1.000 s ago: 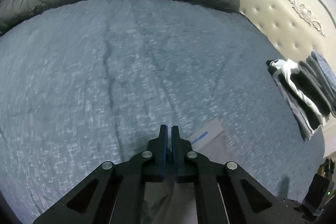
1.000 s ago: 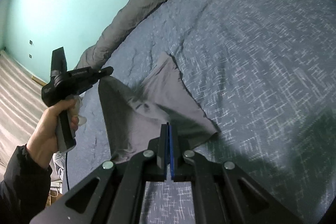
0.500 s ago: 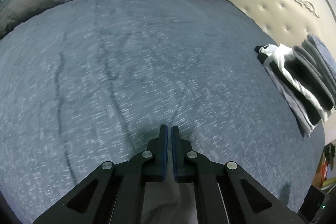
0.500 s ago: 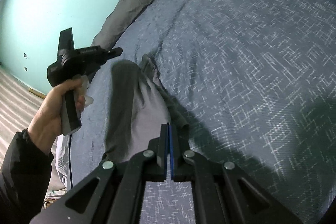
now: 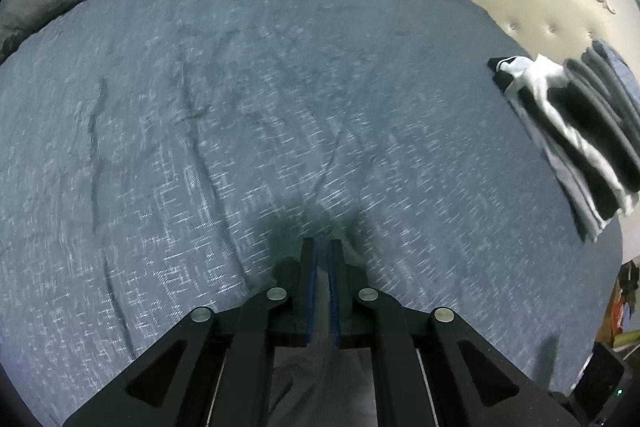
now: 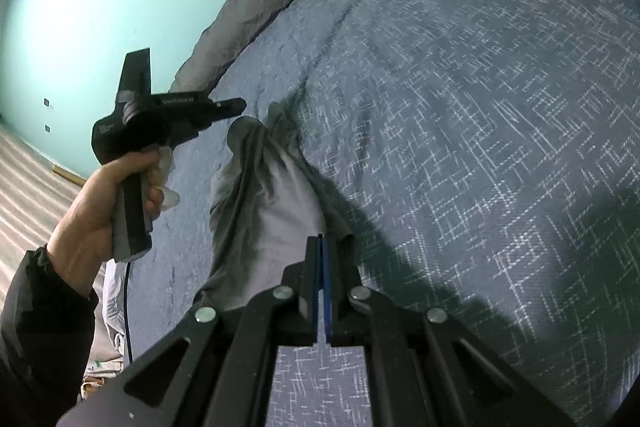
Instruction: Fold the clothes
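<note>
The left hand-held gripper points steeply down, and its jaws have just been opening: a narrow gap stands between the blue-edged pads, with a strip of grey cloth showing in it. In the right wrist view, the person's left hand grips its handle, the index finger curled round the trigger and a dark sleeve reaching the wrist. The right hand-held gripper tilts moderately downward, its jaws pressed together.
</note>
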A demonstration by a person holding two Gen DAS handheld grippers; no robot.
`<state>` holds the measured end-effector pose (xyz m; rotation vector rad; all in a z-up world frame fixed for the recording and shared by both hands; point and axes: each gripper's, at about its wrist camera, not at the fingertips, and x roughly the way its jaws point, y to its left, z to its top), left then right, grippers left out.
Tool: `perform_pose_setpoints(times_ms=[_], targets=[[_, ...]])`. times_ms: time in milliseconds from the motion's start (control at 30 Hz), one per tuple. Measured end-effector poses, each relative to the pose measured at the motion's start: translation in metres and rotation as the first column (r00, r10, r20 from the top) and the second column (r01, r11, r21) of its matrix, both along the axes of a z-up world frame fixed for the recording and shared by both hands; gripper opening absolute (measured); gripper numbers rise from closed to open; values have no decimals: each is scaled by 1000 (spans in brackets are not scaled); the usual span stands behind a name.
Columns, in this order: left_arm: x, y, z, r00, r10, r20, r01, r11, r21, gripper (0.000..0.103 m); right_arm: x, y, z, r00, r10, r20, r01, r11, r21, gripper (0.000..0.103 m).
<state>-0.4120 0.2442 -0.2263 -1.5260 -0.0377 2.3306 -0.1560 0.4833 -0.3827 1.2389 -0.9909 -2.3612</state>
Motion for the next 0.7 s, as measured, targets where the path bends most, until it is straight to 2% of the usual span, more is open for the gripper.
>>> perform_pose_setpoints(times_ms=[67, 200, 233, 300, 333, 467, 700], targets=[[-1, -4, -6, 1000, 7, 20, -7, 1000, 3, 19, -1, -1, -1, 1000, -1, 3, 1, 1000, -1, 1], [-1, -4, -16, 999, -14, 42, 14, 1000, 4, 18, -3, -2, -1, 1000, 0, 5, 0, 1000, -2, 1], [-1, -5, -16, 999, -15, 43, 15, 1000, 12, 17, -4, -2, -1, 1000, 0, 4, 0, 1000, -3, 1], [1, -8, -15, 999, -17, 35, 16, 1000, 17, 4, -3, -2, 0, 1000, 1, 2, -1, 1000, -5, 1], [3, -10, -13, 999, -15, 30, 15, 1000, 17, 1, -3, -2, 1, 1000, 3, 0, -3, 1000, -6, 1], [9, -23, -1, 1000, 4, 0, -4, 1000, 28, 0, -2, -3, 2, 1000, 6, -4, -6, 1000, -5, 1], [11, -23, 4, 1000, 1, 3, -1, 999, 45, 0, -3, -1, 0, 1000, -5, 5, 5, 1000, -16, 1]])
